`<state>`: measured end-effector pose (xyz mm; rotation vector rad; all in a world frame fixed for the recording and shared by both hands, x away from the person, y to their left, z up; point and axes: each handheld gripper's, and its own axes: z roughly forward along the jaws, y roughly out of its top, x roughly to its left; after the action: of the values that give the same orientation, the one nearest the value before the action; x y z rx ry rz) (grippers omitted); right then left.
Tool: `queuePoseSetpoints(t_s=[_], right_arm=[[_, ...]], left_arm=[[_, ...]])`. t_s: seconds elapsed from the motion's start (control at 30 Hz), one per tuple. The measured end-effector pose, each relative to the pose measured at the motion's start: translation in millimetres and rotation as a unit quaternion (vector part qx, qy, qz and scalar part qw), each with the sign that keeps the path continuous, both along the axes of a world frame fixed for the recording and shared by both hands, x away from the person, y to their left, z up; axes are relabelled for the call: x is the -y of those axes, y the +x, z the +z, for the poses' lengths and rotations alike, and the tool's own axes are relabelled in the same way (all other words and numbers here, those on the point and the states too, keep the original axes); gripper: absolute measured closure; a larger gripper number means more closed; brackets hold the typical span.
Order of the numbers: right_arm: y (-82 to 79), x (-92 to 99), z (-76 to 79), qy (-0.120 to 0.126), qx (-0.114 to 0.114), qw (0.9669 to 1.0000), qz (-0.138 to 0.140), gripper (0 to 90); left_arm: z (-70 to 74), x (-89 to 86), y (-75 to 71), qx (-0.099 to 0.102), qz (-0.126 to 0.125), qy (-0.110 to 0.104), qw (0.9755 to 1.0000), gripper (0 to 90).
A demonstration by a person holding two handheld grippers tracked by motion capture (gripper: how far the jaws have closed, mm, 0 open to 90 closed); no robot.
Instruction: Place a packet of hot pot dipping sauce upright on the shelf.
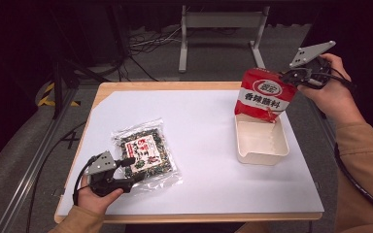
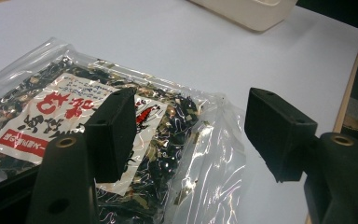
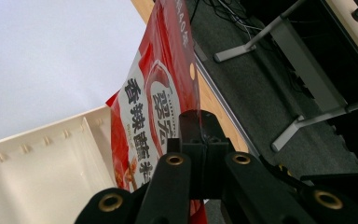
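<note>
White paper covers our wooden table (image 1: 194, 86). We hold the right gripper (image 1: 291, 76) clamped on the top edge of a red packet (image 1: 264, 94) printed 香辣蘸料, hanging over the cream tray (image 1: 261, 154). Our left gripper (image 1: 132, 171) stands apart over the clear seaweed bag (image 1: 148, 151), whose red label we cannot read.

Seaweed bag (image 1: 145, 154) left on table (image 1: 204, 121); sauce pouch (image 1: 263, 94) over tray (image 1: 261, 156), right.
</note>
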<state>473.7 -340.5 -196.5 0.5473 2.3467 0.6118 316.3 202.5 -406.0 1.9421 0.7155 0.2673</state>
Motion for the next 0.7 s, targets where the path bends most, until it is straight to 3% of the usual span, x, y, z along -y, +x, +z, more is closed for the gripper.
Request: queuePoseSetpoints(t_s=[0.1,0.5,0.7], right_arm=[[3.1,-1.3,-4.2,-0.005,-0.003,1.0,-0.004,90.0],[9.1,5.3,-16.4,0.012,-0.028,0.9994,-0.015,90.0],[13.6,2.1,-31.9,0.022,-0.054,0.9982,-0.014,90.0]], left_arm=[[0.3,-1.0,-0.3,0.001,0.0,-0.001,1.0,34.7],[0.4,0.7,0.4,0.001,-0.003,0.001,1.0,34.7],[0.4,1.5,1.2,0.001,-0.004,0.001,1.0,34.7]])
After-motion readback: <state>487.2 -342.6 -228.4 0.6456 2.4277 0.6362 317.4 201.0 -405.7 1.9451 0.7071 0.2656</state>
